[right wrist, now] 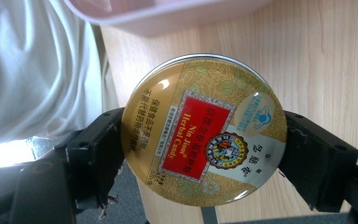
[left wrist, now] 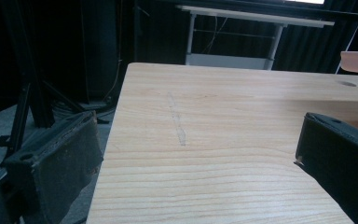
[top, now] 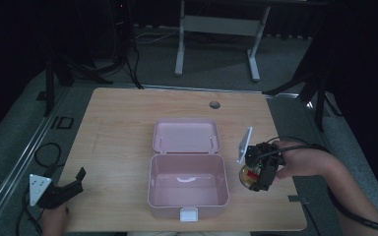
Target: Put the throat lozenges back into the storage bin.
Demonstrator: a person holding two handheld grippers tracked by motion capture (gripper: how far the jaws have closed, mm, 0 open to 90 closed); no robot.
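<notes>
The right gripper [right wrist: 204,140] squeezes a round gold candy tin [right wrist: 204,128] between its two jaws, just to the right of the open pink box [top: 188,184] on the desk [top: 118,128]. To do this well, it should keep the tin flat, lift it over the box wall, and let go low inside. The left gripper [top: 68,187] rests wide open and holds nothing, near the desk's left edge.
</notes>
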